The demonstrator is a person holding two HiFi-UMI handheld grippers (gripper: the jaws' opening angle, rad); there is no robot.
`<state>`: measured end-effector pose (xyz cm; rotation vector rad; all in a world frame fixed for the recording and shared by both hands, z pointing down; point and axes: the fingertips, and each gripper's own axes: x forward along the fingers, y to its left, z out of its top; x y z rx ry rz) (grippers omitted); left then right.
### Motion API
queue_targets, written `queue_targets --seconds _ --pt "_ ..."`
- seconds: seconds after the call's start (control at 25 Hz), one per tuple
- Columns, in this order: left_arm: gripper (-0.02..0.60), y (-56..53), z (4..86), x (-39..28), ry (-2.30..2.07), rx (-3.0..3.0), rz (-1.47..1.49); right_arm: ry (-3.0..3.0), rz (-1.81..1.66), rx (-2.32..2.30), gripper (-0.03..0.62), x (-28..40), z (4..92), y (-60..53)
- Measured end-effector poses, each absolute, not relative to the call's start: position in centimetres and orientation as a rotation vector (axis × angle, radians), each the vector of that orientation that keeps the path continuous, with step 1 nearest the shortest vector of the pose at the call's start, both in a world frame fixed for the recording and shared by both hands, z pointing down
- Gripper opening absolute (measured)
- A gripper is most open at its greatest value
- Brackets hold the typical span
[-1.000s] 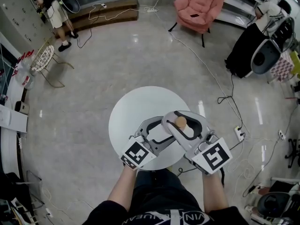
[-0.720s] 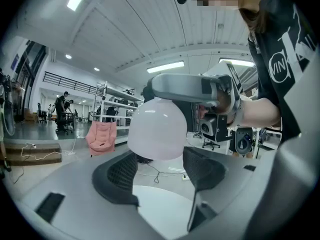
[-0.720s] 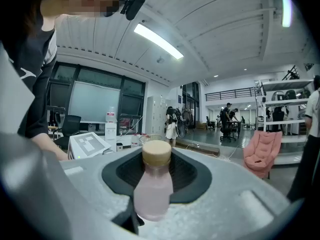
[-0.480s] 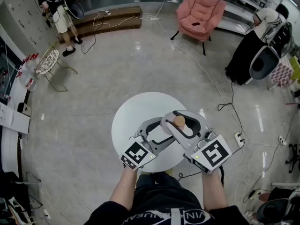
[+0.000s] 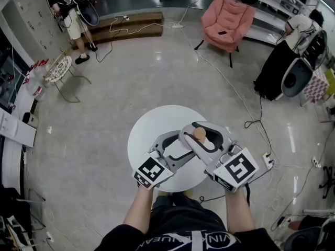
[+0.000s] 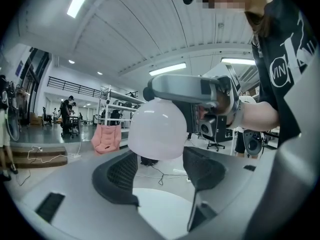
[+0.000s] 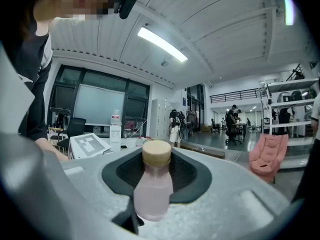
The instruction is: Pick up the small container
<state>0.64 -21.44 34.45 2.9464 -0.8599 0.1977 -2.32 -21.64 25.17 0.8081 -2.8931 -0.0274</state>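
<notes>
The small container point(image 7: 152, 186) is a pale pink bottle with a cork-coloured cap point(image 5: 199, 134). My right gripper point(image 7: 155, 179) is shut on it, its dark pads on both sides of the body, and holds it above the white round table point(image 5: 152, 124). In the left gripper view the bottle's rounded bottom point(image 6: 156, 129) hangs just past my left gripper point(image 6: 160, 174). That gripper is open, with nothing between its pads. In the head view, the left gripper point(image 5: 175, 146) sits close beside the right gripper point(image 5: 201, 136), its tips under the right one's.
A pink armchair point(image 5: 224, 14) stands far back on the right. Cables point(image 5: 251, 114) trail across the glossy floor right of the table. A wire chair point(image 5: 60, 69) and a standing person point(image 5: 73, 14) are at the far left.
Both grippers and the bottle keep their pose. Only the head view has drifted a little, so the room sits lower in the frame.
</notes>
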Motion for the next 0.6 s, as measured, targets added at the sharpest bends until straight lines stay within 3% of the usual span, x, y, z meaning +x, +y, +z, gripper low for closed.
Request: queue_targets --seconds 0.6 --pt "0.279 -21.5 32.6 -1.0 -0.917 2.946 0.2 -2.918 -0.068 0.761 0.13 -4.0 23.3 -21.2"
